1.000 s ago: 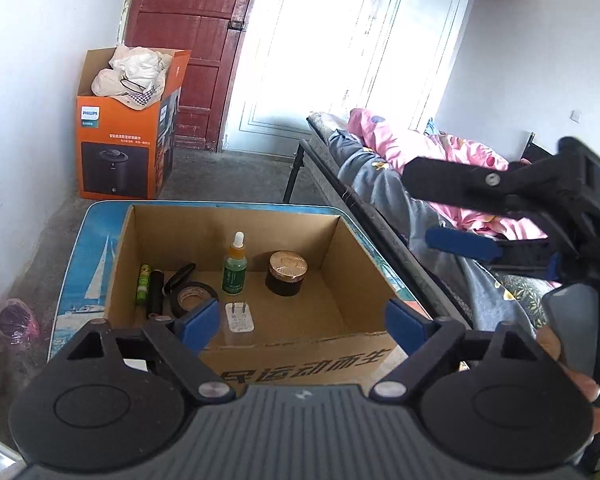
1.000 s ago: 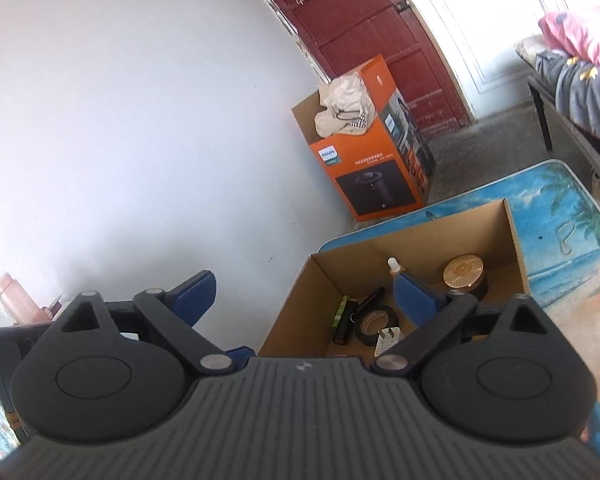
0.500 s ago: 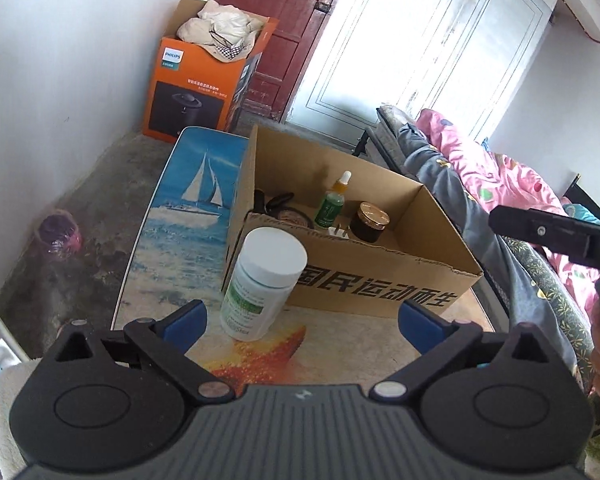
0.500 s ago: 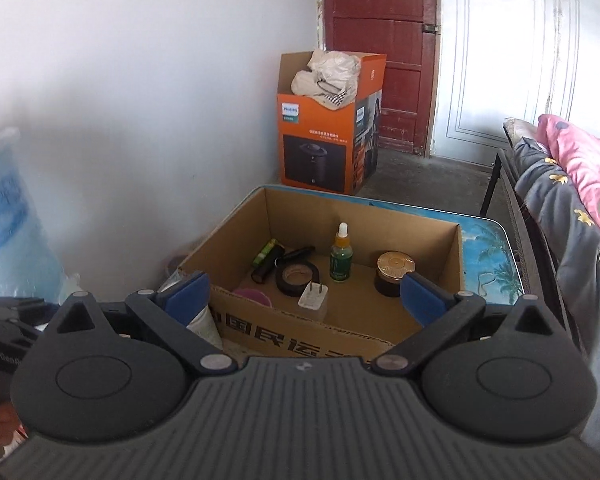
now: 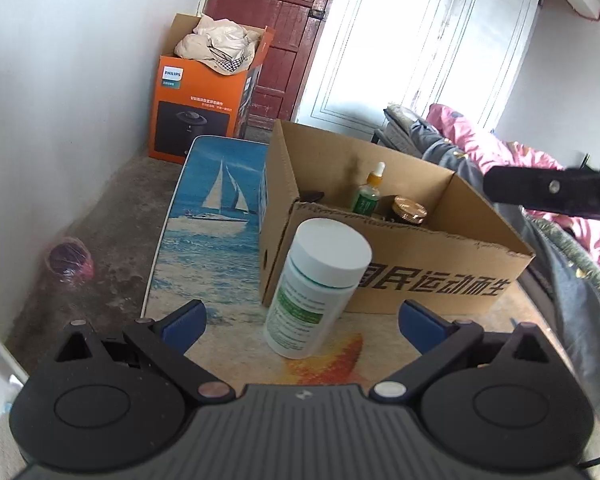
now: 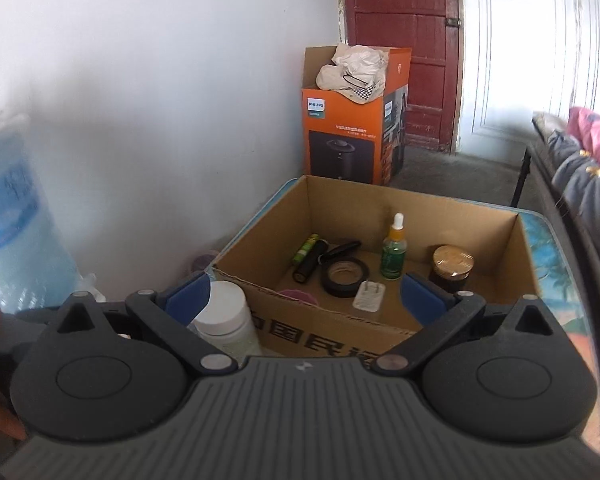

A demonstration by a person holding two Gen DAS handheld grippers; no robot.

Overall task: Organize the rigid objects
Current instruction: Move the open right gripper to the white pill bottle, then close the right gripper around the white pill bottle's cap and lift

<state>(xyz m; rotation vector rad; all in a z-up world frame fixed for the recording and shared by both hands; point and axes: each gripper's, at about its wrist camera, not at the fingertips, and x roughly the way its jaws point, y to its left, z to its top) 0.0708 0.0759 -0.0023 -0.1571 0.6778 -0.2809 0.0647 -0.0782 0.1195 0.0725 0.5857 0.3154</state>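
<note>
The left tool (image 5: 302,322), spread wide, frames the white pill bottle (image 5: 318,288) at frame centre, outside the cardboard box (image 5: 420,276), seemingly to grasp it

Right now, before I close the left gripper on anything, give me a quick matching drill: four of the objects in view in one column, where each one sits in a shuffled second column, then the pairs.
Things:
1. white-capped bottle
2. green dropper bottle
3. white plug adapter
4. gold-lidded jar

Places:
A. flat on the floor of the cardboard box, beside the tape roll
B. upright inside the box, near its middle
C. on the table, outside the box, against its front wall
D. inside the box, at its right end

Pairs: 1-C, 2-B, 3-A, 4-D
</note>
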